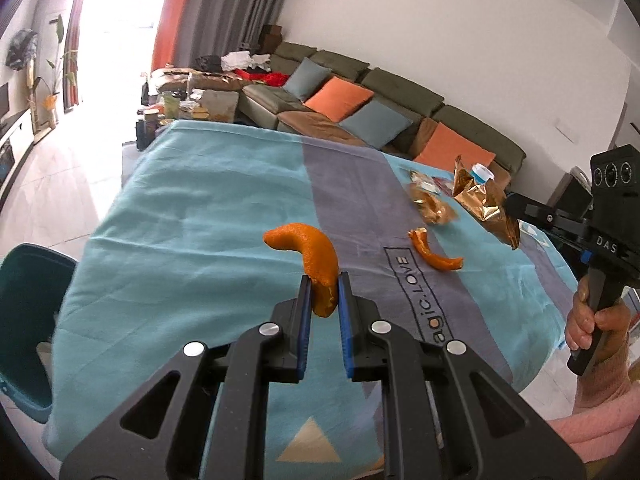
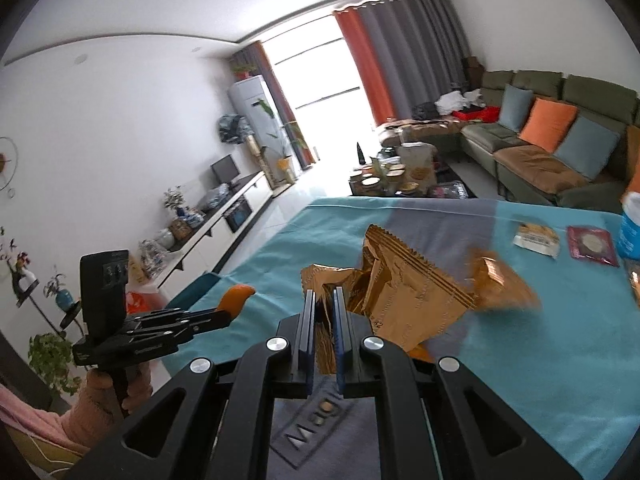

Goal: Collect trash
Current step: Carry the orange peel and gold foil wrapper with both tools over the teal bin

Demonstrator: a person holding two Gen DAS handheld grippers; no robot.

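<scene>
I have the left gripper (image 1: 324, 280) clamped on a curved orange peel (image 1: 308, 252), lifted clear of the blue tablecloth (image 1: 180, 208), its long axis arching up and to the left. The right gripper (image 2: 324, 296) is pinched on a crumpled gold wrapper (image 2: 404, 296), also off the cloth. The dark green bin (image 1: 28, 320) sits at the table's left edge — left of and below my left gripper, so that hand is nearer. A second peel (image 1: 434, 250) lies on the cloth, between the two grippers.
</scene>
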